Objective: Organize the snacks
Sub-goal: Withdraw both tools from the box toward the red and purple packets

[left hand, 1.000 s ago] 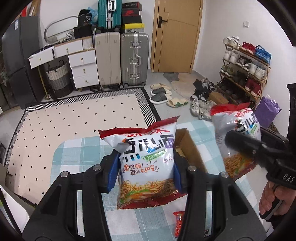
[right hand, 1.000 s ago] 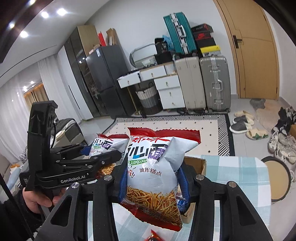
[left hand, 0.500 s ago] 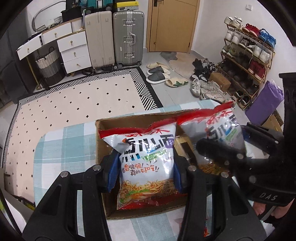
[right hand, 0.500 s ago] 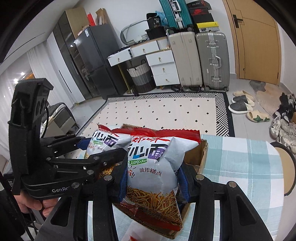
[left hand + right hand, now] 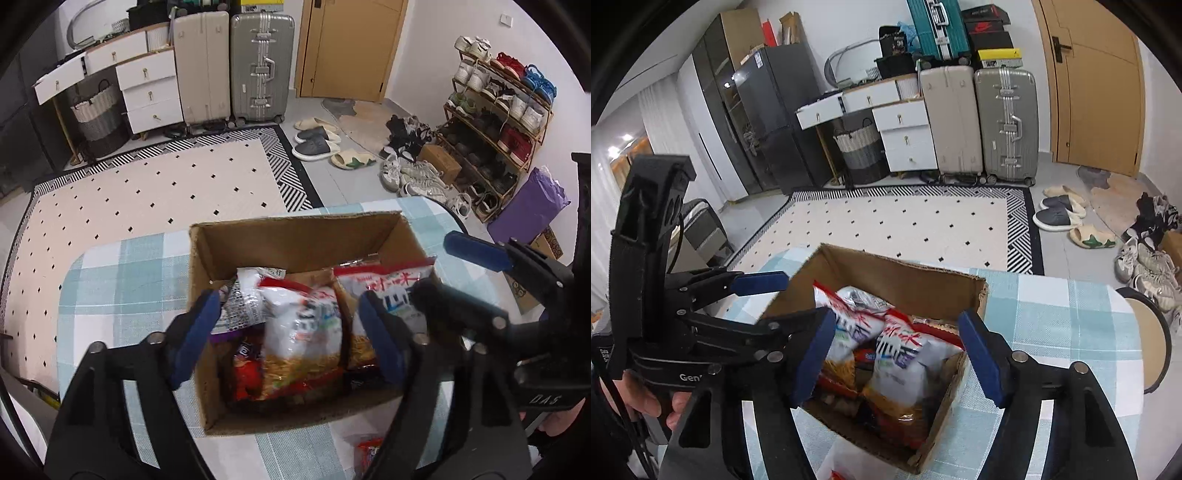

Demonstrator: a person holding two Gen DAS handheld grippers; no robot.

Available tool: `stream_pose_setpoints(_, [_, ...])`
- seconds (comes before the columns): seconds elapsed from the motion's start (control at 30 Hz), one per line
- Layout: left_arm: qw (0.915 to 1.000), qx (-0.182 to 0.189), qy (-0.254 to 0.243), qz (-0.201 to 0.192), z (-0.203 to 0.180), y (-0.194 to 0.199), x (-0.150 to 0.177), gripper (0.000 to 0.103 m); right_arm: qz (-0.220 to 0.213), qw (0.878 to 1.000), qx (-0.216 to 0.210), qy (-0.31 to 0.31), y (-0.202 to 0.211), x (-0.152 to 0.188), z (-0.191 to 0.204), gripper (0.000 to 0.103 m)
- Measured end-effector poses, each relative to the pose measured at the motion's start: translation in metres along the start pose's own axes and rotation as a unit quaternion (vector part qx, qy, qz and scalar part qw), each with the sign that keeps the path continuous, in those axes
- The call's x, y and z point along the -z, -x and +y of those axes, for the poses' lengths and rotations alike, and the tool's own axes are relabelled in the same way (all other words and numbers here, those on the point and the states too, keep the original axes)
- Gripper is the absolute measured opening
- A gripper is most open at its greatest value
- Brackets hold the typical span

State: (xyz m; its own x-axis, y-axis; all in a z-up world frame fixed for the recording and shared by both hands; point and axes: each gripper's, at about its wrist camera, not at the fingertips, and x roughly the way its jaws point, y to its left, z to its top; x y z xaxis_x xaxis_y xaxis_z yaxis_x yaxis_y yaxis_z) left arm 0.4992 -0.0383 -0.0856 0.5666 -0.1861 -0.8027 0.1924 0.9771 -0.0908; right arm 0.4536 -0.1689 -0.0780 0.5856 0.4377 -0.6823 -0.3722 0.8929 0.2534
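Note:
An open cardboard box (image 5: 295,236) (image 5: 908,273) stands on the checked tablecloth. Two white-and-red noodle snack bags lie inside it side by side: one (image 5: 303,332) (image 5: 846,332) under my left gripper, one (image 5: 384,295) (image 5: 901,362) under my right gripper. Other snack packs lie under and beside them. My left gripper (image 5: 286,332) is open and empty above the box; it also shows in the right wrist view (image 5: 775,299). My right gripper (image 5: 897,354) is open and empty above the box; it also shows in the left wrist view (image 5: 436,266).
A red snack pack (image 5: 367,454) lies on the tablecloth (image 5: 122,288) in front of the box. Another pack (image 5: 846,465) shows at the box's near side. A round stool (image 5: 1148,343) stands right of the table. A rug, suitcases, drawers and a shoe rack lie beyond.
Both grippers lowered their snack bags over the box, then opened. The two bags now lie in the box and both grippers are empty.

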Motion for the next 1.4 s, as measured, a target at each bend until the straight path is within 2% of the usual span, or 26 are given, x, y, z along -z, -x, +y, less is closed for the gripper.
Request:
stream_pose_setpoints(0.3, [0.9978,-0.034,-0.008,-0.056,-0.003,0.077,0.023,0.081,-0.048,0.999,-0.001,0.012,0.069,-0.001,0.02,0.072])
stream_pose_setpoints(0.43, [0.9944,-0.048,-0.012,-0.094,-0.004,0.118,0.045,0.082,-0.078,0.997,-0.002,0.02,0.107,0.004,0.035,0.081])
stream_pose_setpoints(0.53, [0.9922,-0.054,-0.012,-0.112,-0.008,0.149,0.063,0.083,-0.092,0.995,0.0,0.032,0.13,0.01,0.045,0.082])
stream_pose_setpoints(0.63, [0.9892,-0.059,-0.003,-0.134,-0.014,0.177,0.078,0.083,-0.103,0.994,0.0,0.04,0.148,0.019,0.055,0.089])
stream_pose_setpoints(0.7, [0.9873,-0.055,0.001,-0.149,-0.019,0.198,0.088,0.084,-0.114,0.993,-0.002,0.041,0.161,0.026,0.061,0.09])
stream_pose_setpoints(0.87, [0.9796,-0.06,-0.007,-0.192,-0.036,0.25,0.113,0.09,-0.135,0.99,-0.016,0.04,0.191,0.043,0.076,0.093])
stream_pose_setpoints(0.93, [0.9761,-0.062,-0.005,-0.208,-0.041,0.267,0.125,0.101,-0.143,0.989,-0.017,0.04,0.203,0.05,0.085,0.094])
stream_pose_setpoints(1.03, [0.969,-0.069,-0.003,-0.237,-0.045,0.291,0.147,0.103,-0.154,0.987,-0.021,0.046,0.22,0.065,0.094,0.095])
stream_pose_setpoints(1.23, [0.9625,-0.074,-0.006,-0.261,-0.056,0.32,0.2,0.103,-0.192,0.98,-0.026,0.052,0.245,0.111,0.108,0.101])
stream_pose_setpoints(1.4, [0.9623,-0.07,0.003,-0.263,-0.061,0.321,0.235,0.103,-0.21,0.977,-0.026,0.029,0.247,0.156,0.112,0.102])
